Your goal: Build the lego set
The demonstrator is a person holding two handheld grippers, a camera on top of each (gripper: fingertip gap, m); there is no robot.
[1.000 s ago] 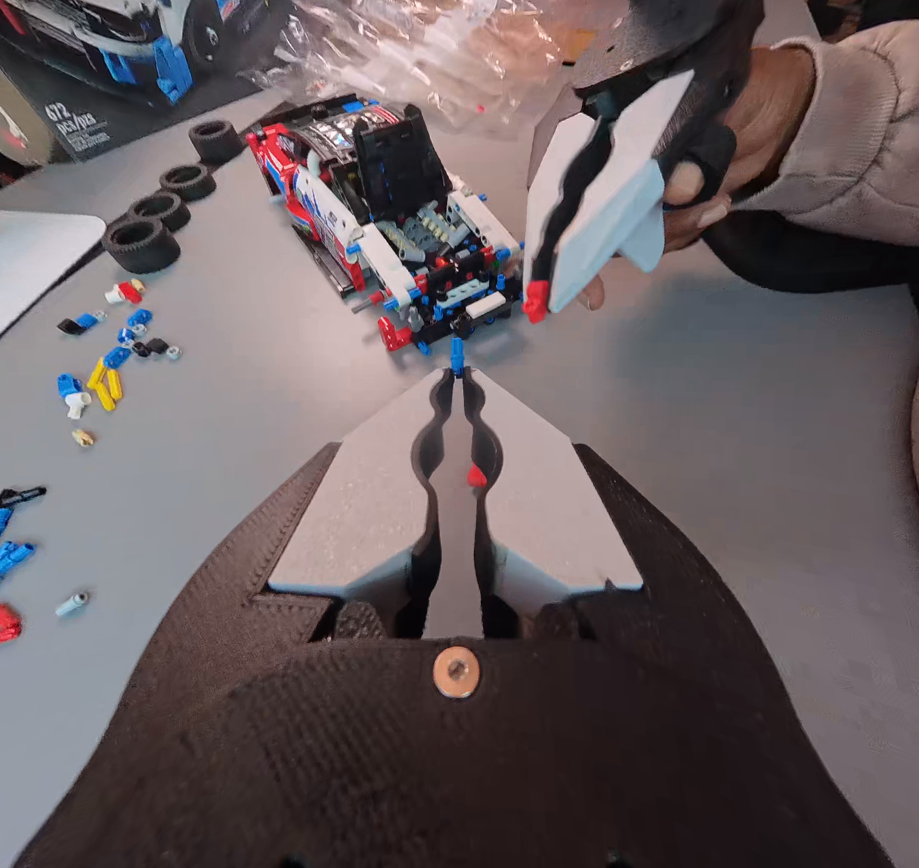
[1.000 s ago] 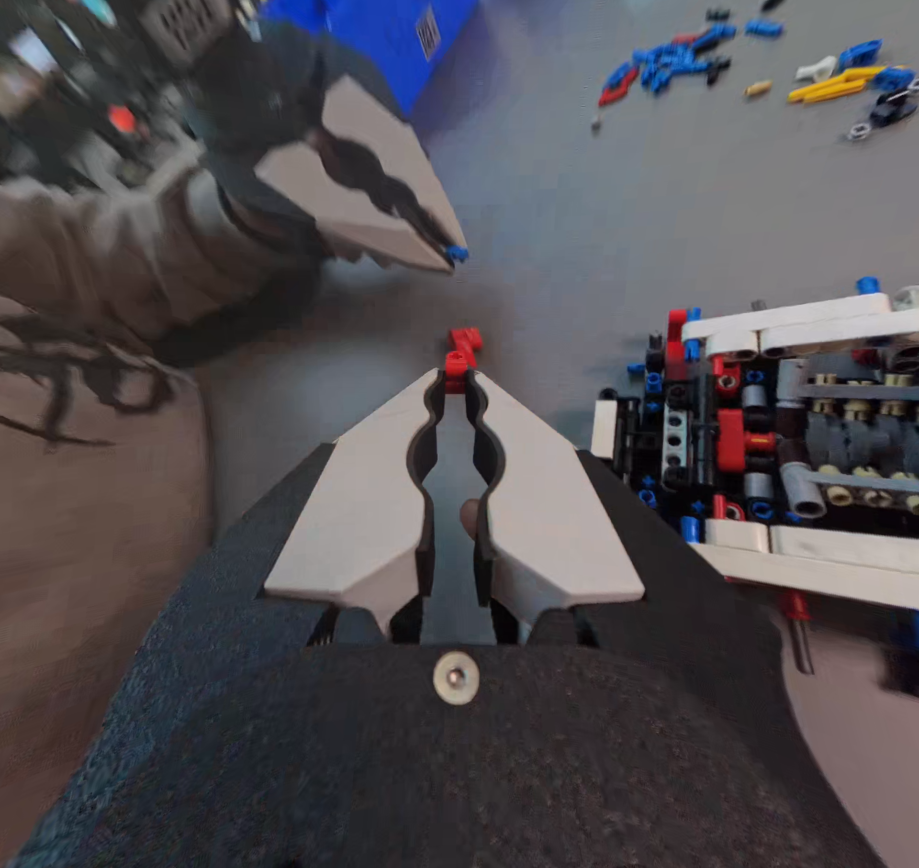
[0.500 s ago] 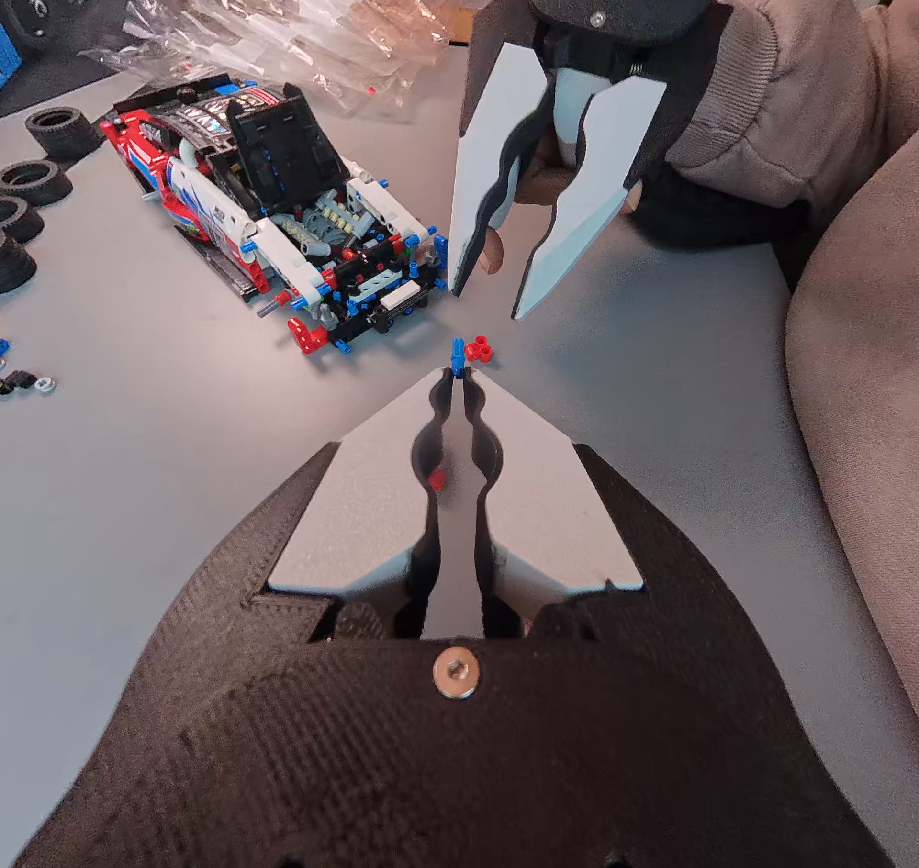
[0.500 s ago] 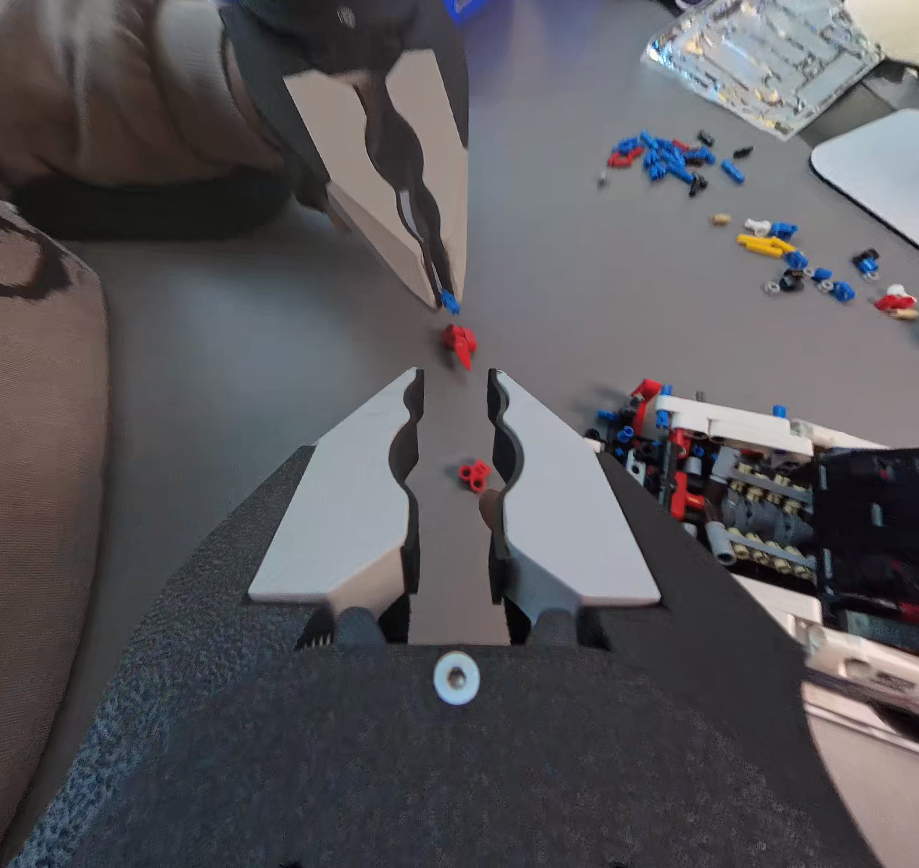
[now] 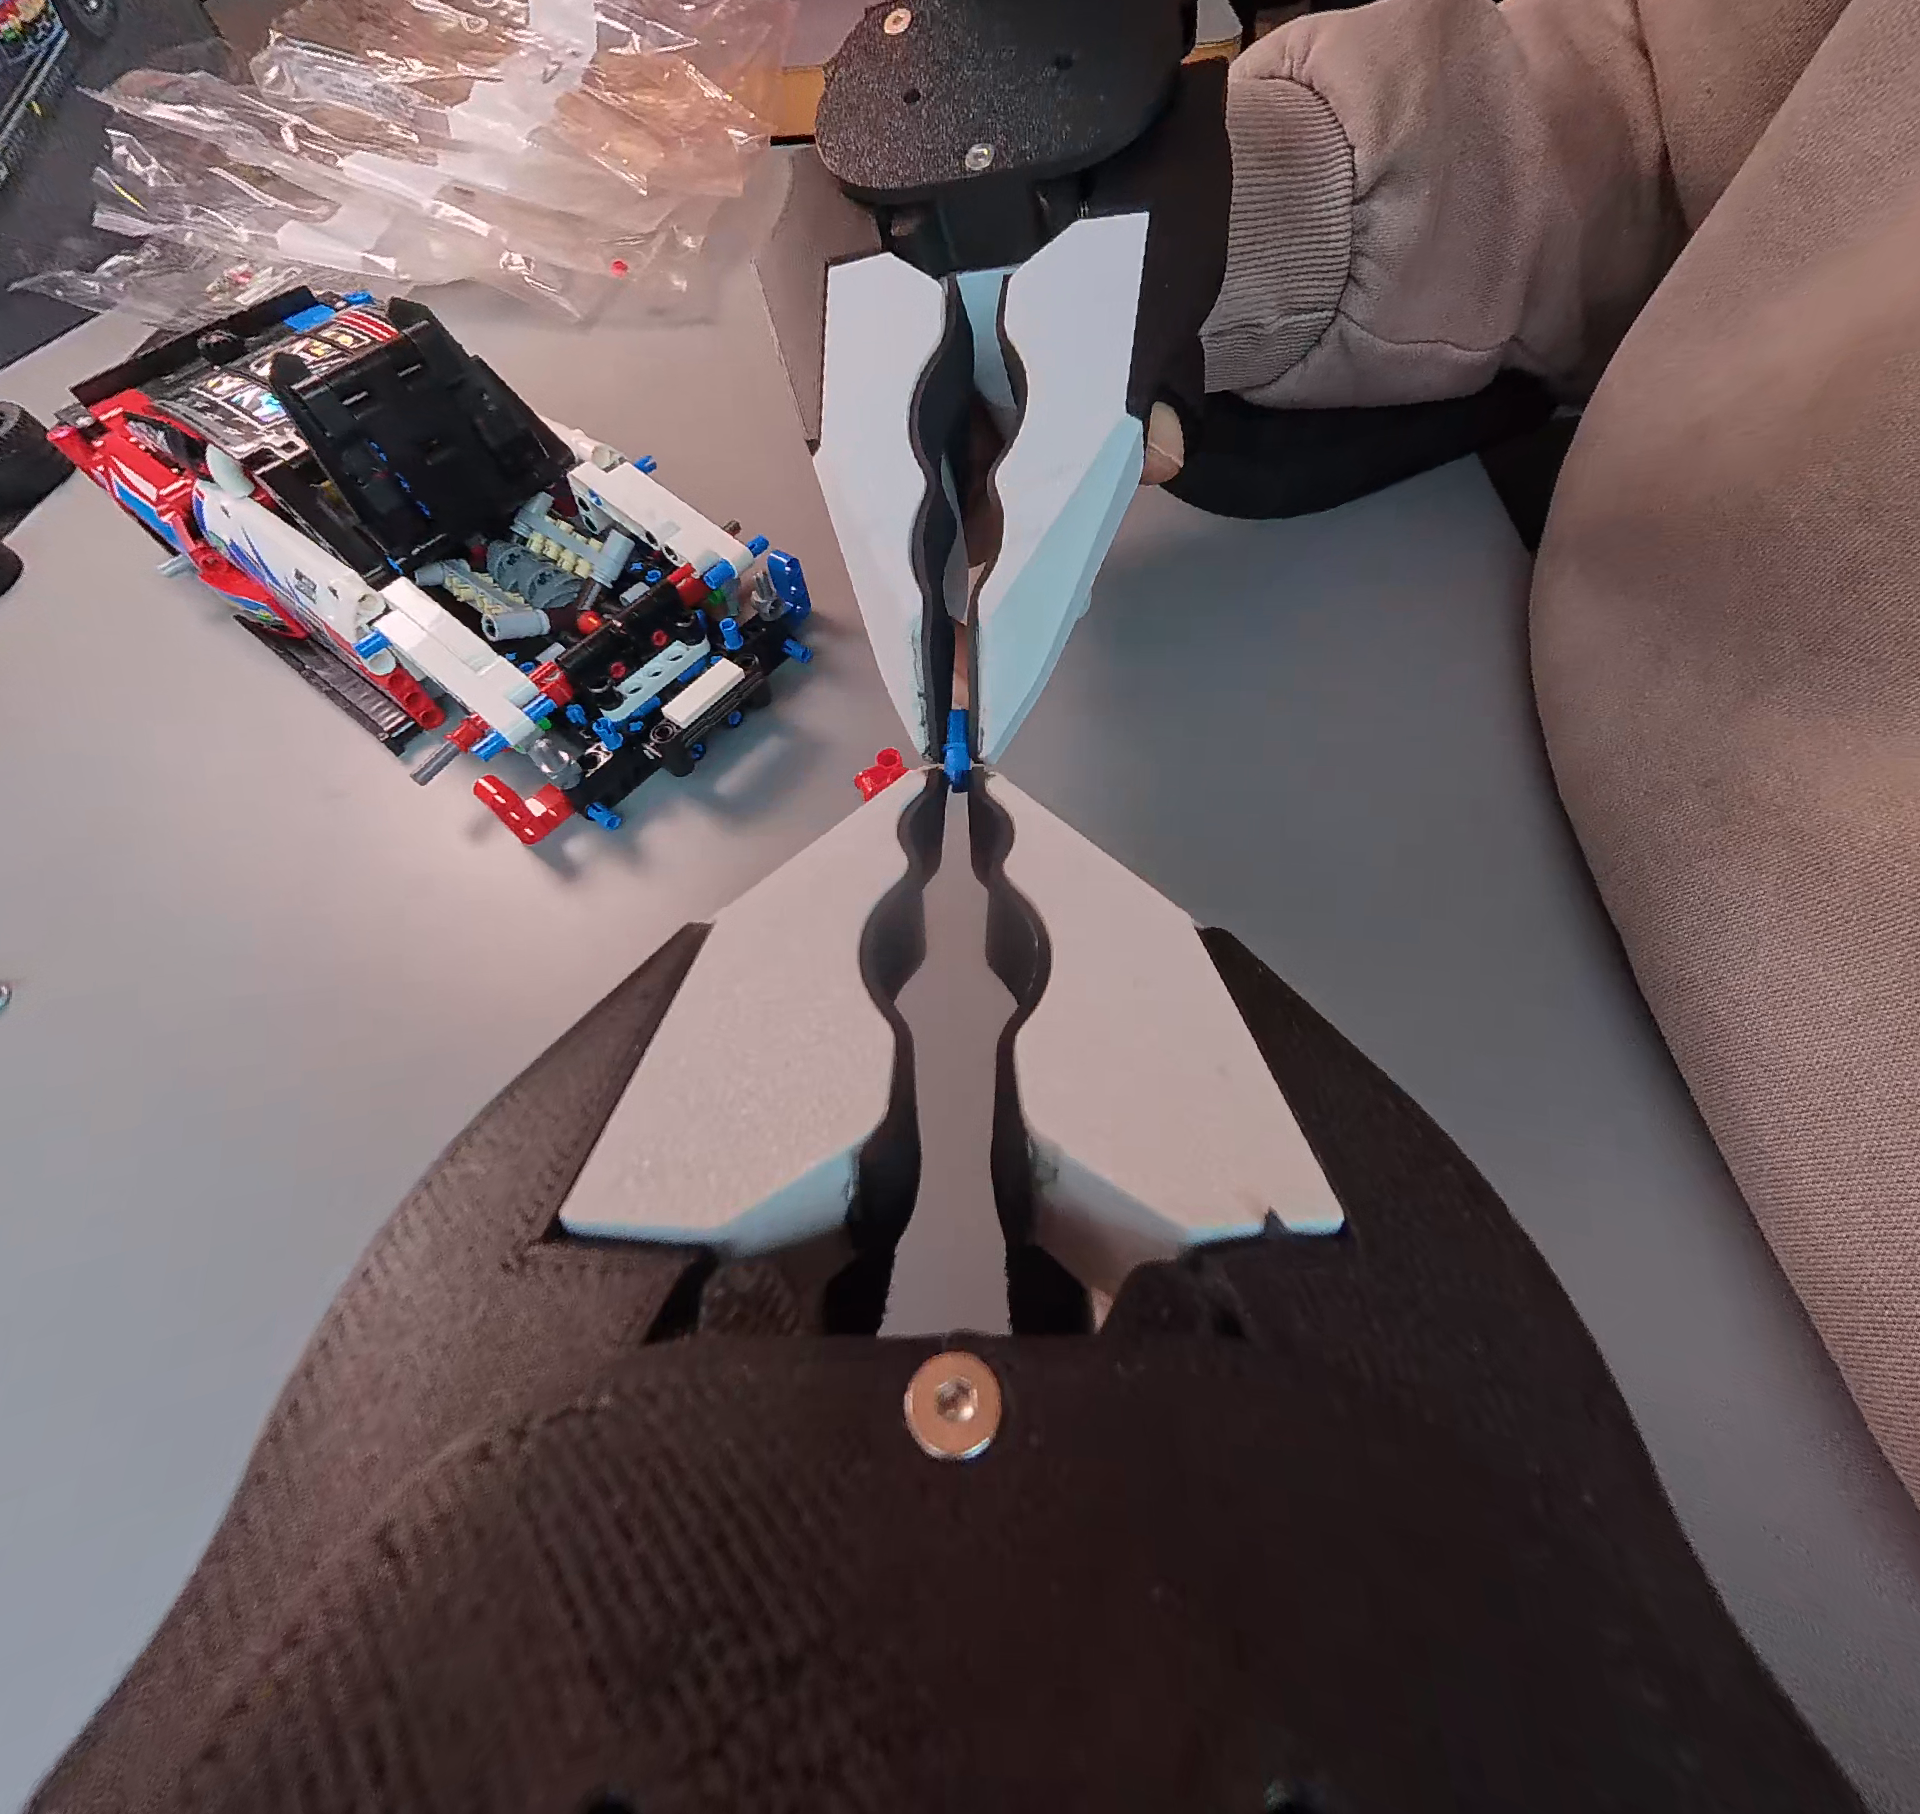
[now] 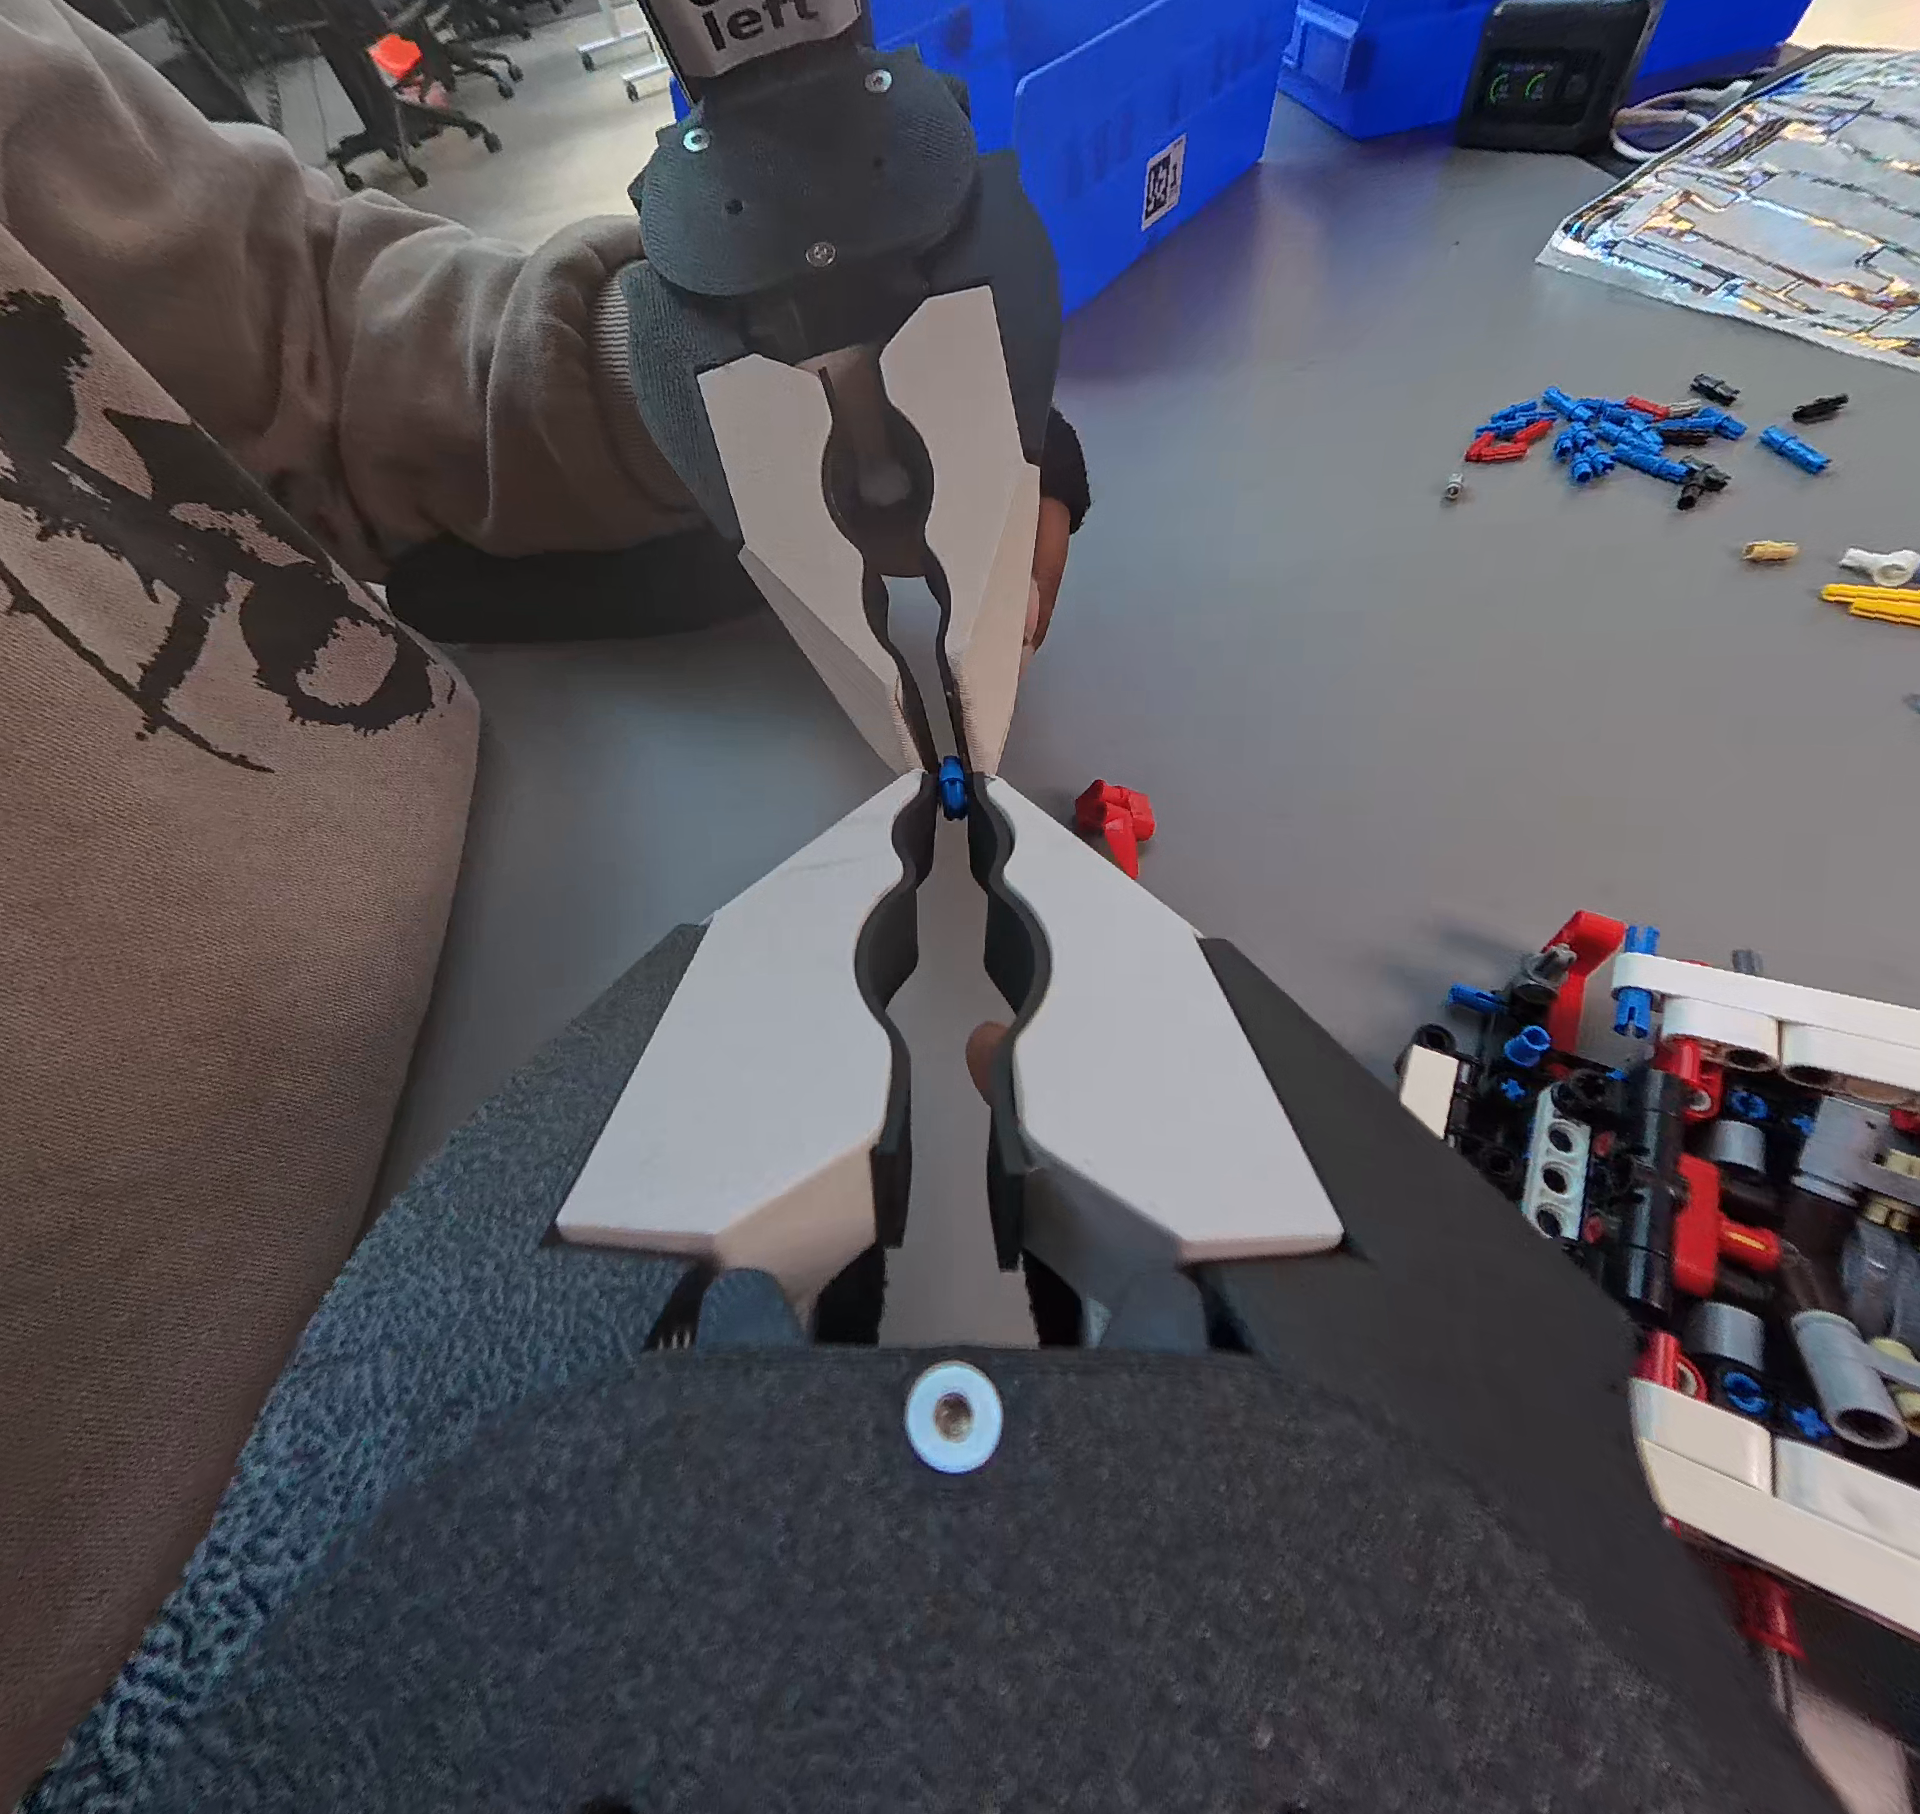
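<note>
Tongs tip to tip over the desk [image 5: 1299, 829]: left tongs [image 5: 956, 796] and right tongs [image 6: 951, 796] both clamped on the same blue pin [image 5: 957, 748], one from each end. Pin sits in the air between the two sets of tips, just beside the rear end of the lego car [image 5: 416, 538]. Small red connector [image 6: 1117, 819] lies on the desk between the pin and the car, touching neither tongs. Car is part-built, on the desk, rear mechanics exposed. Beyond the car: empty clear bags [image 5: 436, 133]. On the far side of the pin from the car, a scatter of loose blue, red, black and yellow parts [image 6: 1621, 439], then blue bins [image 6: 1143, 102] and a shiny sheet [image 6: 1766, 226].
</note>
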